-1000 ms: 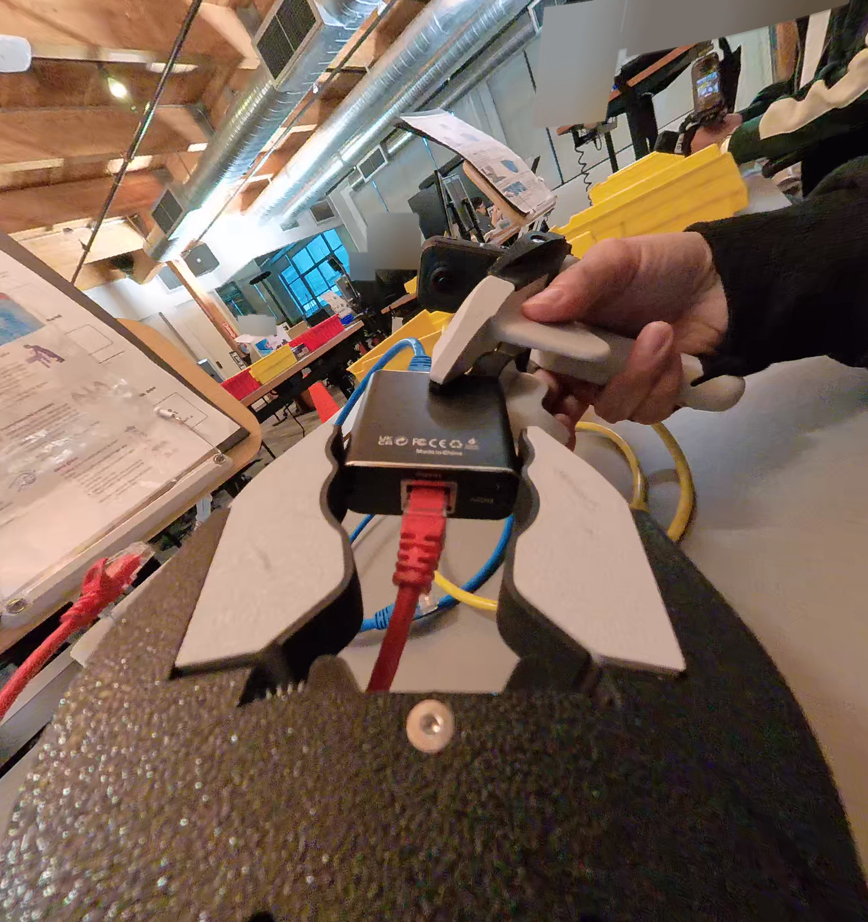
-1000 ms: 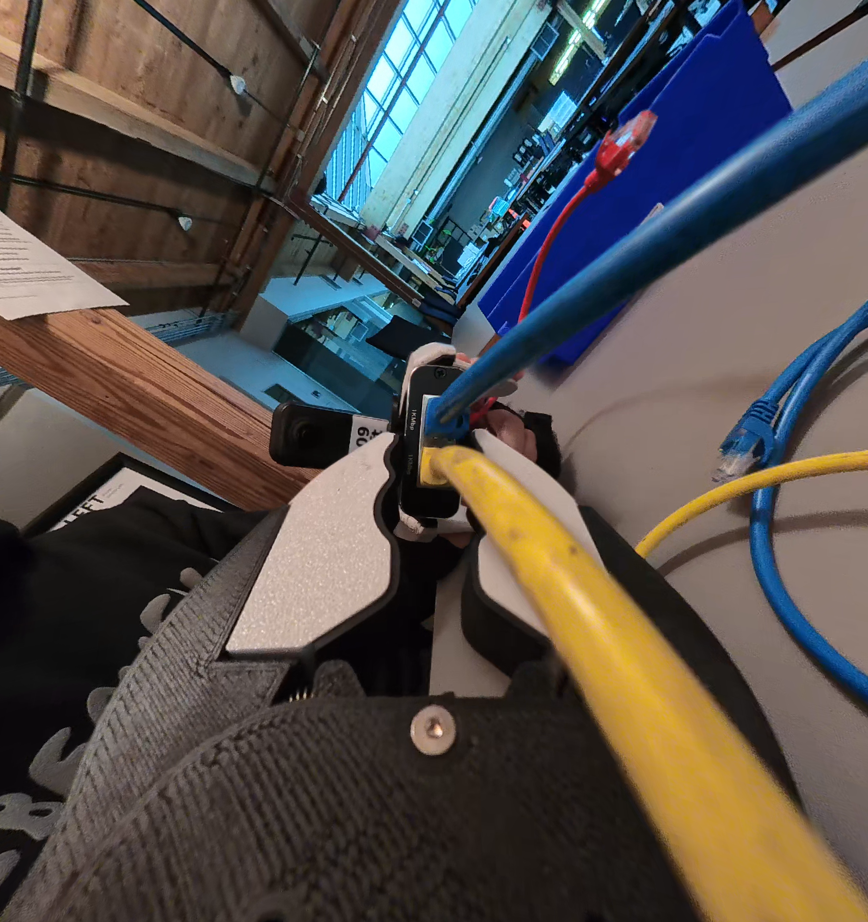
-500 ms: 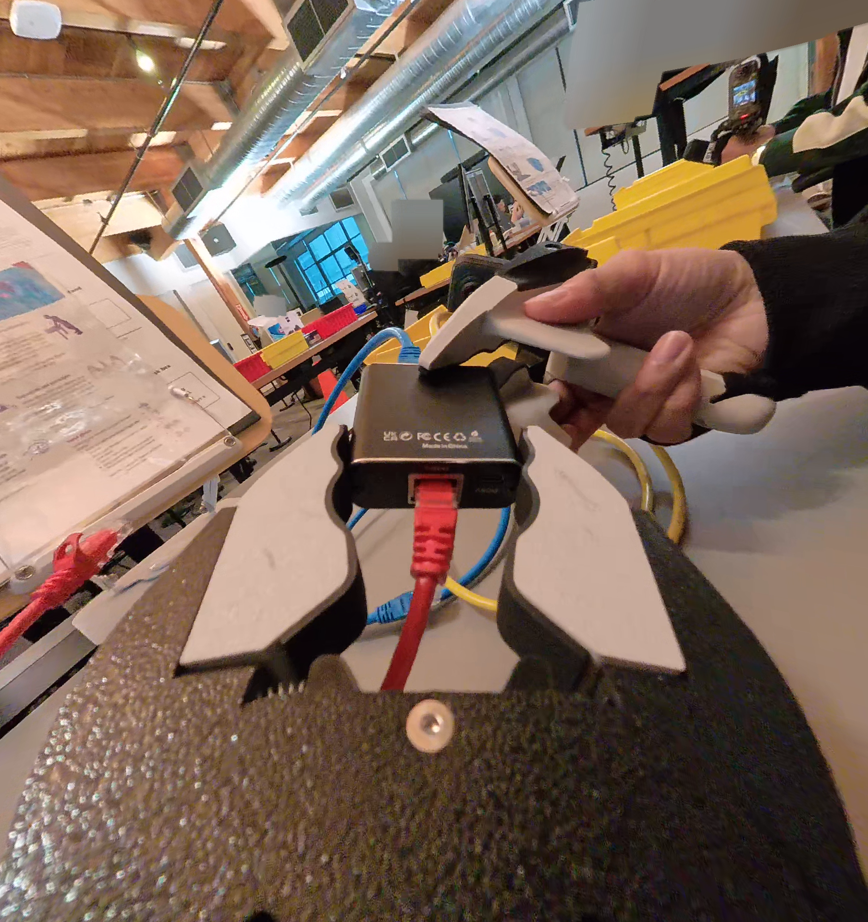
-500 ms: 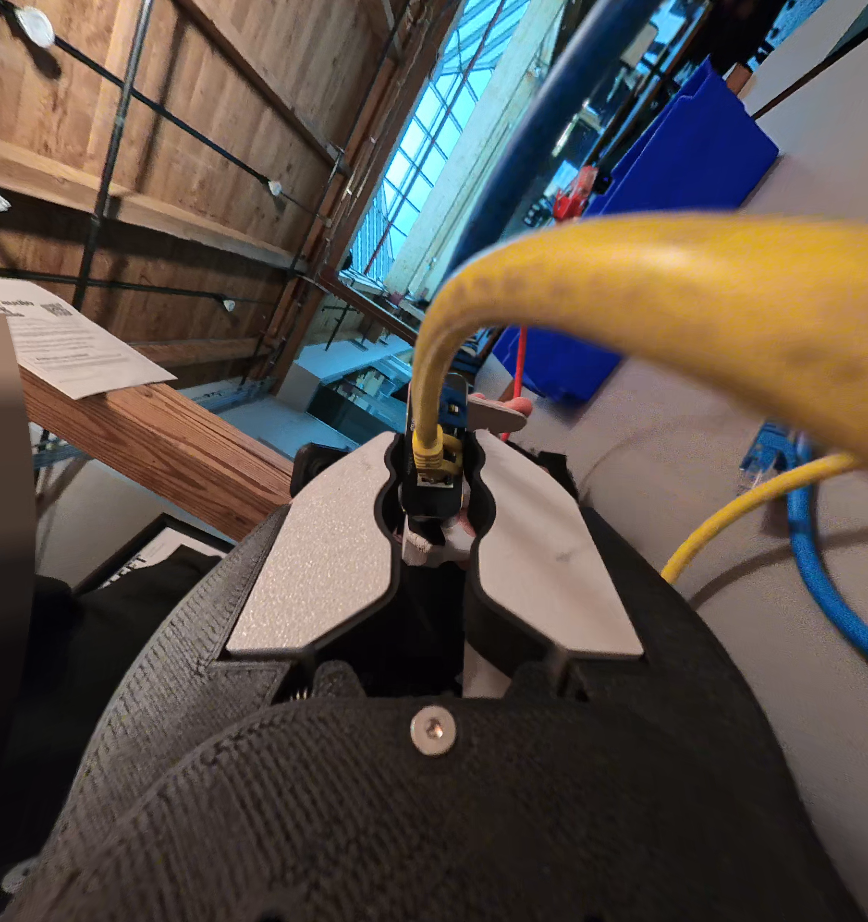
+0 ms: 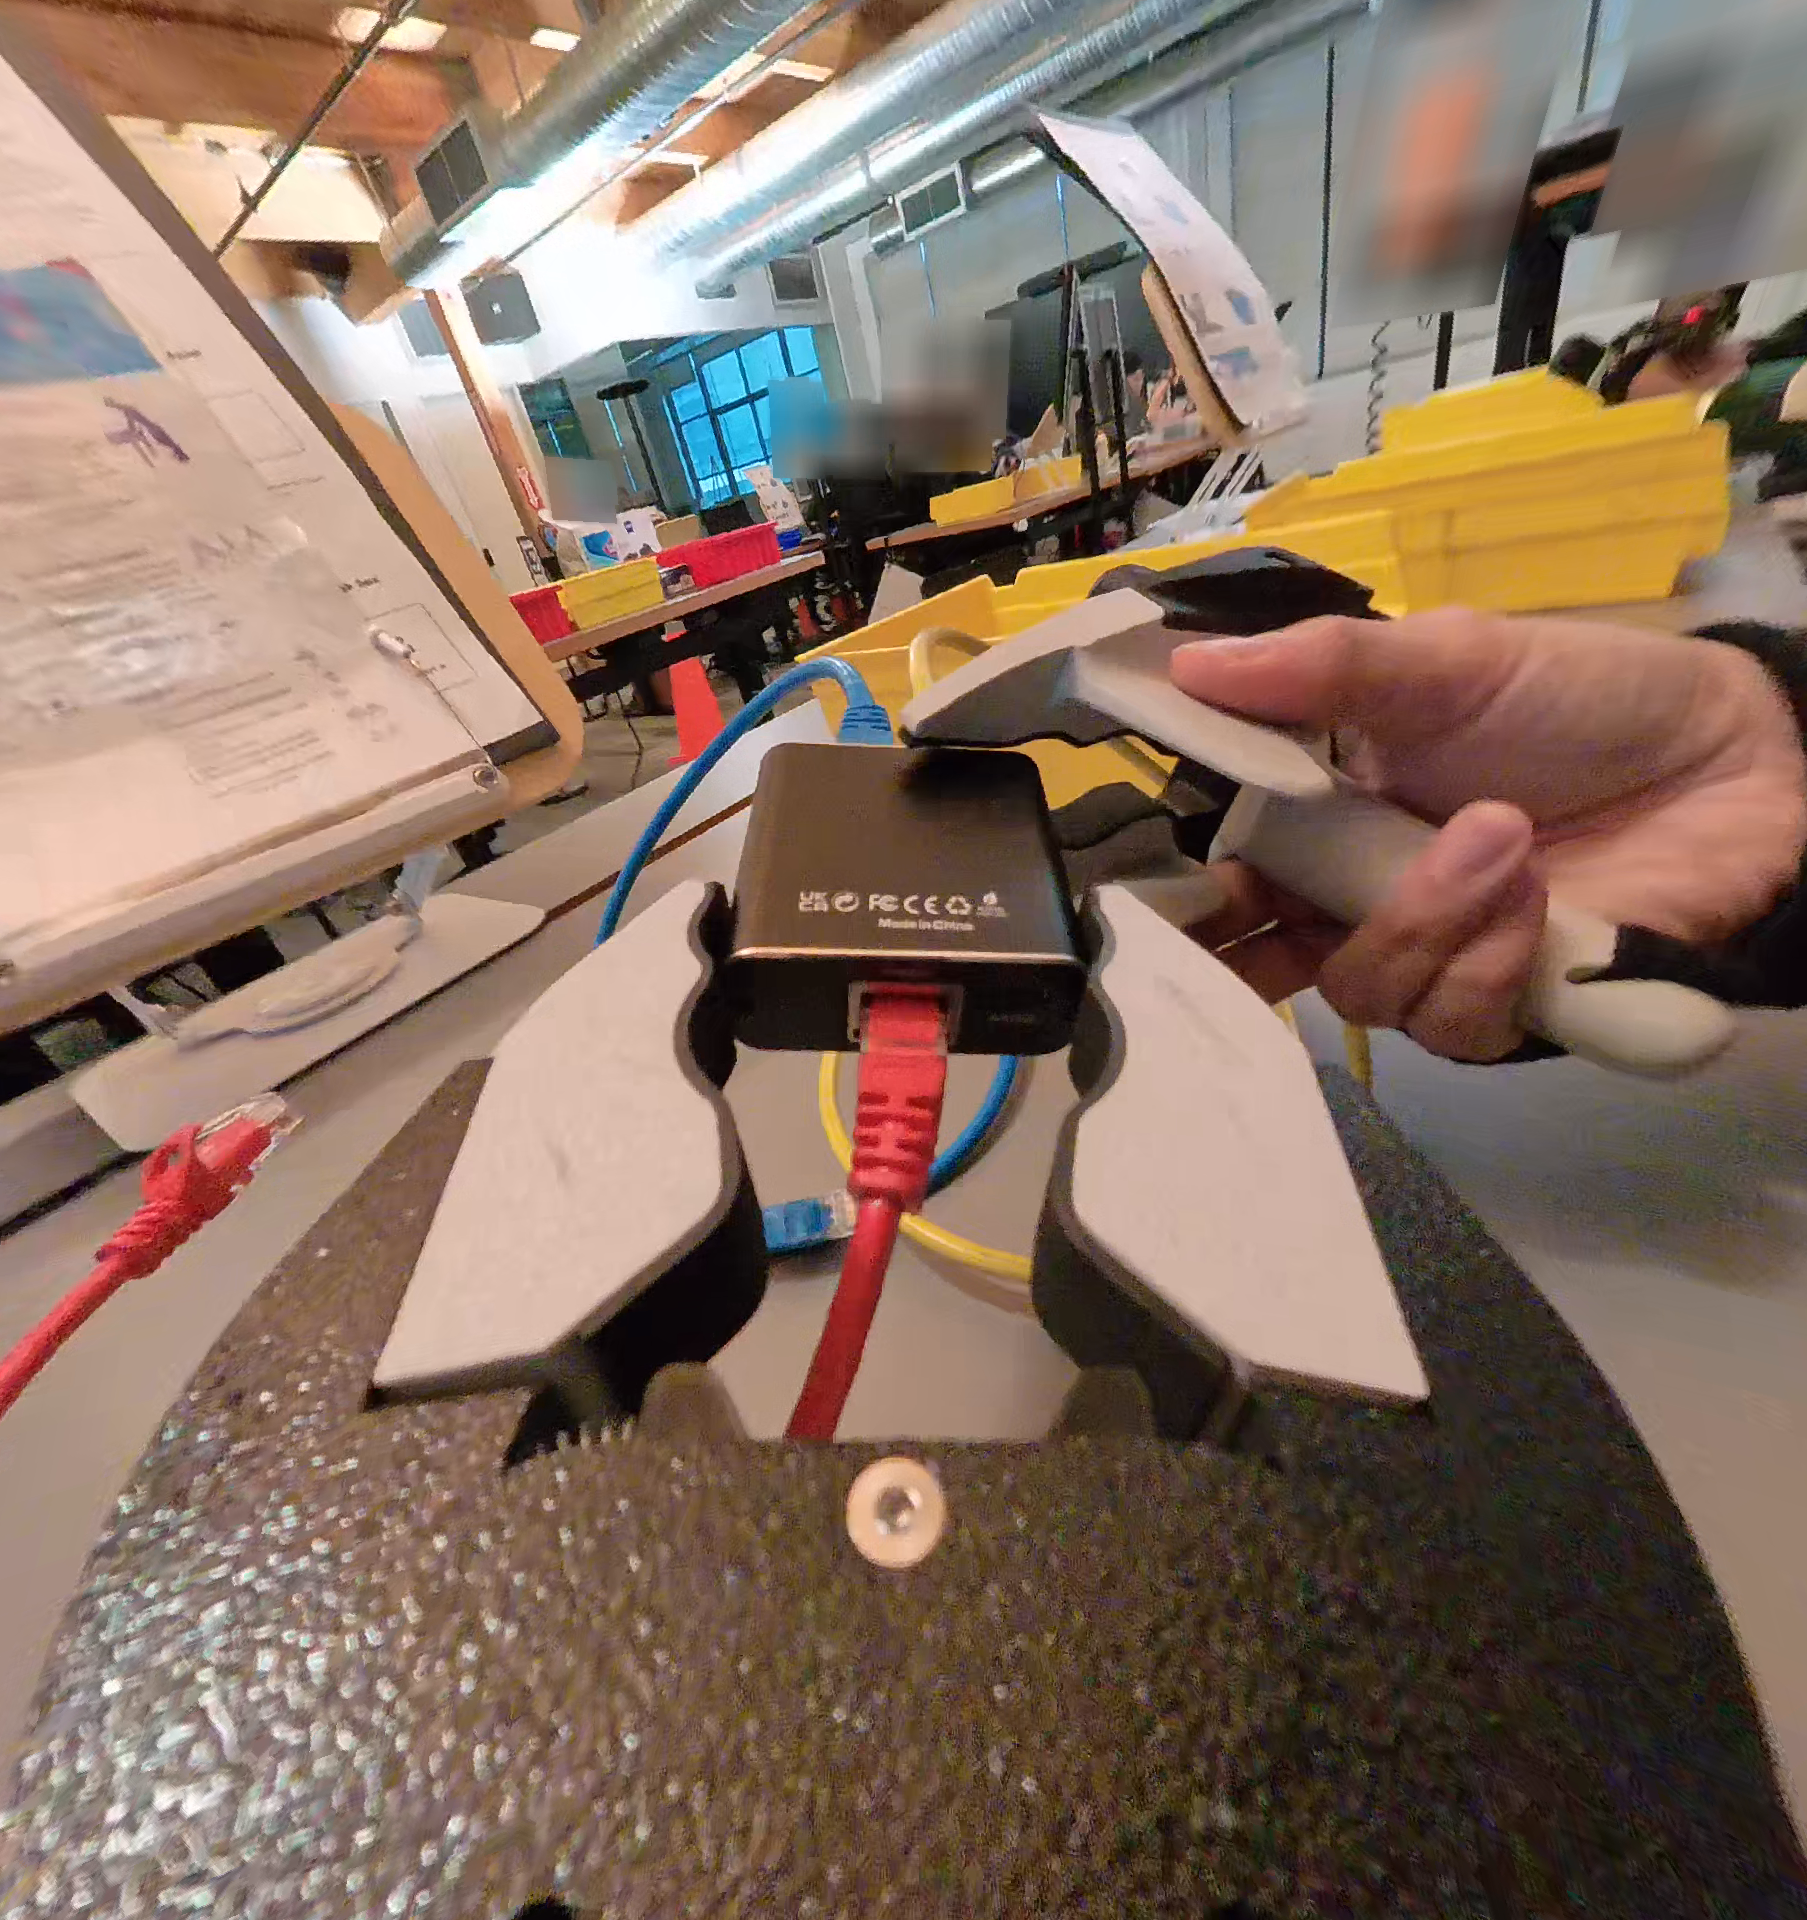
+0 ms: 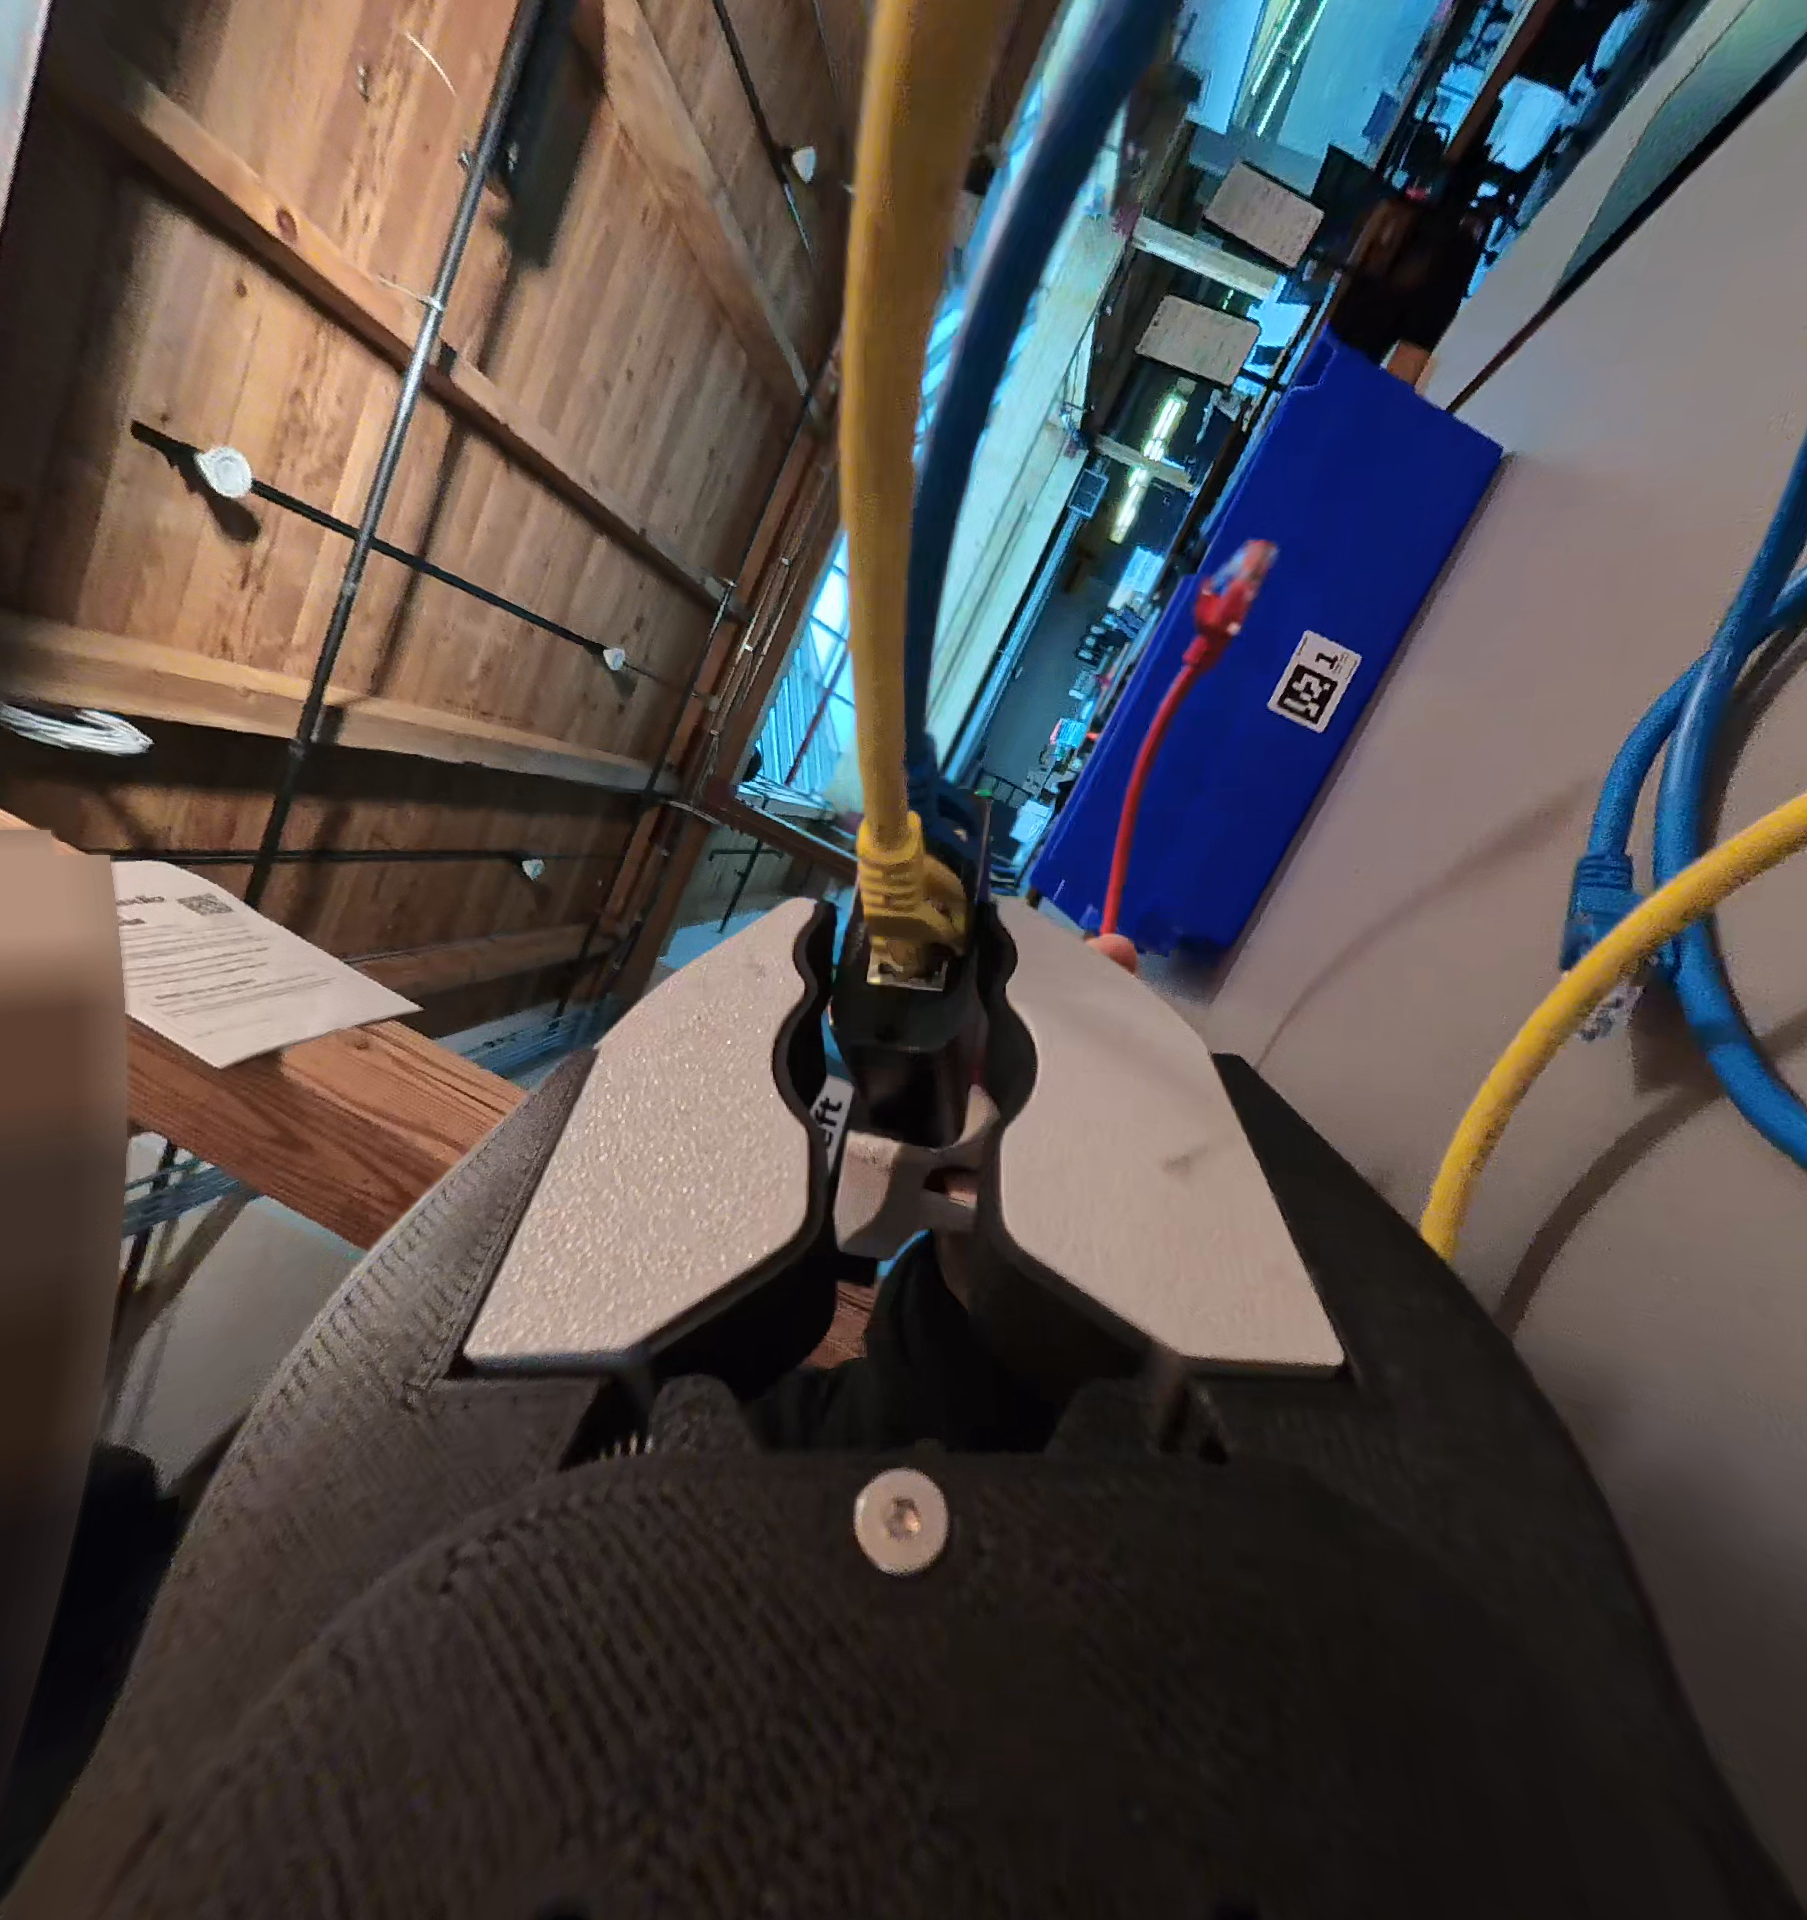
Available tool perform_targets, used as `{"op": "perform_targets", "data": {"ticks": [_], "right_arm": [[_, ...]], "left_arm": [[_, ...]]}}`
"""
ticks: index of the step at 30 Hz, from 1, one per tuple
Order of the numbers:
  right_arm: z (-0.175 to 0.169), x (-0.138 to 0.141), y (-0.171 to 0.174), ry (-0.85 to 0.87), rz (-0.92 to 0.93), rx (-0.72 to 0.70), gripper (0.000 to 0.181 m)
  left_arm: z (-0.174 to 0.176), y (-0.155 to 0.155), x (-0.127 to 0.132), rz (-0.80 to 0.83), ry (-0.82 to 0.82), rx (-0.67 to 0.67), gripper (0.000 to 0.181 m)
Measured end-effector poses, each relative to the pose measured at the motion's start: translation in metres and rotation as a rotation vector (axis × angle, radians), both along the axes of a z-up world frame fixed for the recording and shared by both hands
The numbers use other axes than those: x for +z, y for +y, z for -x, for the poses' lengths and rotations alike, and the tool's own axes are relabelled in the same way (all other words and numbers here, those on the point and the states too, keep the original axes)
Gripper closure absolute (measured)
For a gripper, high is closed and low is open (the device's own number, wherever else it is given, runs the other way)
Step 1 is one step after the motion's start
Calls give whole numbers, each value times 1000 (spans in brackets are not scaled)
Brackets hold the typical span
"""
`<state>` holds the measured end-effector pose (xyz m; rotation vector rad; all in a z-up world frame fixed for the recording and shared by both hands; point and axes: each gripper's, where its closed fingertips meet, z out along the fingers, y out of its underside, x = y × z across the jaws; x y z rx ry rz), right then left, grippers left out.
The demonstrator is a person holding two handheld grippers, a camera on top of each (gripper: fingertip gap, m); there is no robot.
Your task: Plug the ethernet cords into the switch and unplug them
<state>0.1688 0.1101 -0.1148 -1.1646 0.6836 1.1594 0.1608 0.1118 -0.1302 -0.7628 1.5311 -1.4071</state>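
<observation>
A small black box, the switch (image 5: 899,883), sits at the centre of the left wrist view, pinched by its two side walls between the grey fingers of the left gripper (image 5: 901,971) and lifted off the grey table (image 5: 1605,1195). It is a flat, rounded-edge slab with pale markings on its top face; its long axis runs away from the camera, with one port end facing the lens. Three cords show: a red cord (image 5: 883,1164) is plugged into that near port and drops down the middle of the frame, with its other connector lying loose at the left edge; a blue cord (image 5: 660,790) arcs up to the far end of the box; a yellow cord (image 6: 883,520) enters that far end too, seen at the centre of the right wrist view running straight up the frame. The right gripper (image 6: 914,997), held by a person's hand (image 5: 1522,800) at the right of the left view, is closed on the far end of the switch, one finger pressing its top face. A loose blue connector lies on the table below the box. Yellow bins (image 5: 1501,520) stand at the upper right.
</observation>
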Motion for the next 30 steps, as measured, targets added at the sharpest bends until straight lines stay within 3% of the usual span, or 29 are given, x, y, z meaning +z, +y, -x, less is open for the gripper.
{"op": "perform_targets", "data": {"ticks": [5, 7, 12, 14, 30], "right_arm": [[-14, 0, -5, -37, 41, -118, 154], [-18, -4, -4, -39, 63, -155, 147], [-9, -5, 4, -23, 53, -145, 152], [-16, -4, 2, -8, 31, -214, 167], [-16, -14, 5, 77, 19, -247, 168]], "left_arm": [[1, 22, 9, 187, 5, -10, 118], [0, 22, 6, 164, 11, -5, 118], [-1, 16, 2, 74, 1, 29, 118], [-2, 14, 1, 51, 0, 36, 118], [-4, 13, -5, -95, -21, 110, 118]]}}
